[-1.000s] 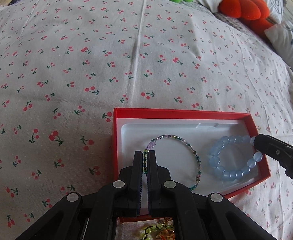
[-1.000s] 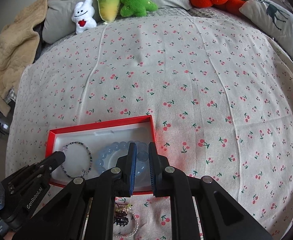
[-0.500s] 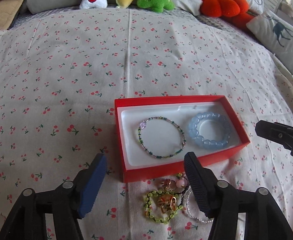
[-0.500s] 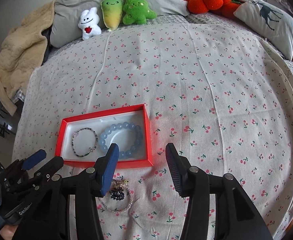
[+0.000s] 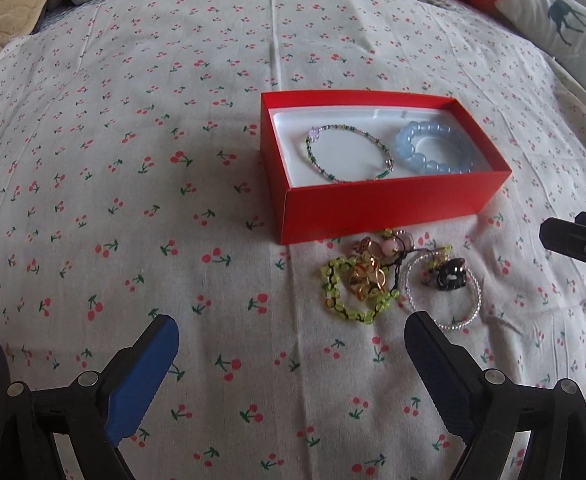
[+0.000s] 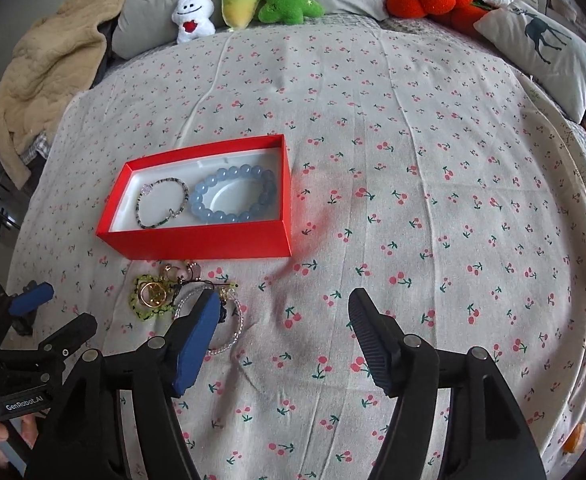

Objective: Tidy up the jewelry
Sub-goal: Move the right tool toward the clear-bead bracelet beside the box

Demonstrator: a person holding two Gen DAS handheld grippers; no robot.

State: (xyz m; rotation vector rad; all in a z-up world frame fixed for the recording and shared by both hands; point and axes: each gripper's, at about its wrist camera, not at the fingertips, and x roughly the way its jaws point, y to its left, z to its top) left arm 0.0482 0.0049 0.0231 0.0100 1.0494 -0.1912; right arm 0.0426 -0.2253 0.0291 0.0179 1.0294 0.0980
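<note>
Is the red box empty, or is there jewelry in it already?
Not empty. The red box holds a thin beaded bracelet and a blue bead bracelet; more jewelry lies outside.

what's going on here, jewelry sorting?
Yes. A person with tongs in each hand is filling a red box on the bed. Two bracelets already lie in it: a thin beaded one and a chunky blue one. The left tongs and right tongs have just been opening and hold nothing. A tangled pile waits in front of the box.
</note>
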